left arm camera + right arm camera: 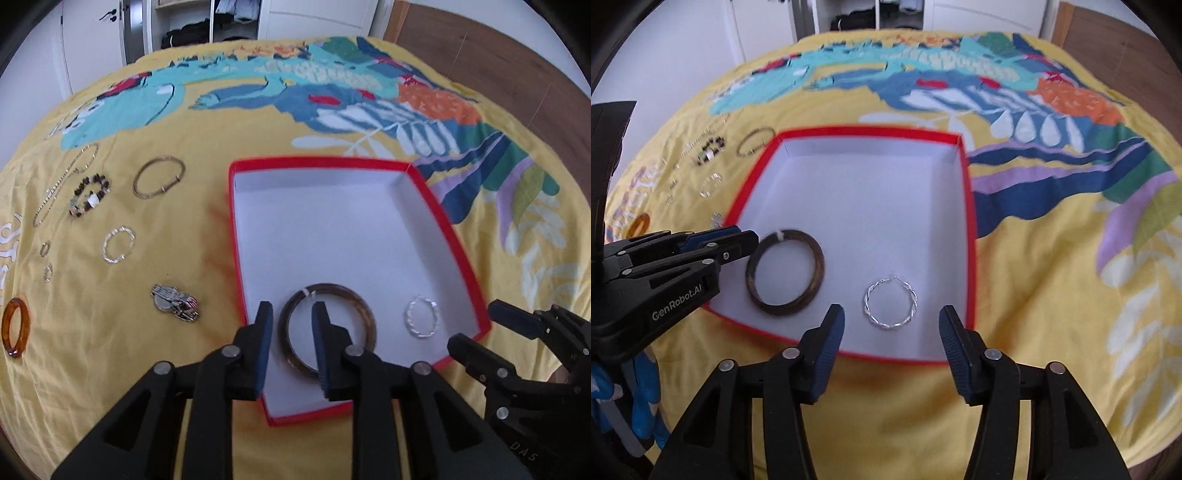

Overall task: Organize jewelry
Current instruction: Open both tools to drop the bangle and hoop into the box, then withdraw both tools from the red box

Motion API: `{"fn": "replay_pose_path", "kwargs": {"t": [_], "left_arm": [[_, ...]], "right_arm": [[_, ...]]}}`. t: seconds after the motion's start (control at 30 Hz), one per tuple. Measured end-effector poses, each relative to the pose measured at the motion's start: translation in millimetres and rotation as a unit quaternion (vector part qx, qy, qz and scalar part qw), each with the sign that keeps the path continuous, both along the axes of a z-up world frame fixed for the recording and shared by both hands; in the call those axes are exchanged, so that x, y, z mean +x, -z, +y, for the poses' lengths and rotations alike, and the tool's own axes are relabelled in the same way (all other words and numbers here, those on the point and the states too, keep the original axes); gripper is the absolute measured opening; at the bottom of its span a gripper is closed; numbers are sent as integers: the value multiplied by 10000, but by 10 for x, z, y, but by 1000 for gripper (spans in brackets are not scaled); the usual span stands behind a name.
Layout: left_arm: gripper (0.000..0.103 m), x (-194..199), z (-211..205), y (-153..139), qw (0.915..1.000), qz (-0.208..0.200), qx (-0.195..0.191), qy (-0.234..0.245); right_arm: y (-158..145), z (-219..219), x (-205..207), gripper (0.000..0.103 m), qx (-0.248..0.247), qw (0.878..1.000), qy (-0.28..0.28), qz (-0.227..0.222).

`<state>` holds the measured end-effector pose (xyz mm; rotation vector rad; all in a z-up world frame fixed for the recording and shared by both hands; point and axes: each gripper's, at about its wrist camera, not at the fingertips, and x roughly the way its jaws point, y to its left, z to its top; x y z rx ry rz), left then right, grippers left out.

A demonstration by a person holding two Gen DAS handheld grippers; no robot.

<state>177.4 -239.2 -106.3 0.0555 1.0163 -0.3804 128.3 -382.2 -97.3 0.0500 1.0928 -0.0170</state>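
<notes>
A yellow patterned bedspread [122,369] carries a shallow red box [236,236] with a white floor, which is where the jewelry is being gathered. Two pieces already lie flat on the near part of that floor: a dark bangle [785,272] to the left and a twisted silver hoop [891,303] to its right, well apart from each other. Left of the box, on the cloth, wait a thin gold bangle [159,177], a beaded bracelet [89,195], a second silver hoop [118,244], a silver charm [174,302] and an amber ring [15,328].

The step in hand appears to be letting go and withdrawing. It is best done by lifting each tool straight up until clear of the rim, so that neither piece is dragged, then reaching left for the nearest loose item.

The left gripper [291,314] hangs over the dark bangle, its jaws parted a little and straddling the bangle's left arc; no pinch is visible. The right gripper [892,323] stands spread wide above the near rim, holding nothing, with the silver hoop lying free between and beyond its fingers.
</notes>
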Motion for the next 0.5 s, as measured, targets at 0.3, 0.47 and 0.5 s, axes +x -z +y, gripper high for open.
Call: {"fn": "replay_pose_path", "kwargs": {"t": [0.3,0.47,0.5], "left_arm": [[32,-312,386,-577,9991,-429,-62,-41],[33,-531,826,-829,9974,-662,2,-270],[33,-571,912,-859,9971,-688,-5,-312]], "right_arm": [[-531,270,-372,57,138,9987,84,-485],[-807,501,-535,57,237,9971,32,-723],[-858,553,-559,57,250,9967,7,-766]]}}
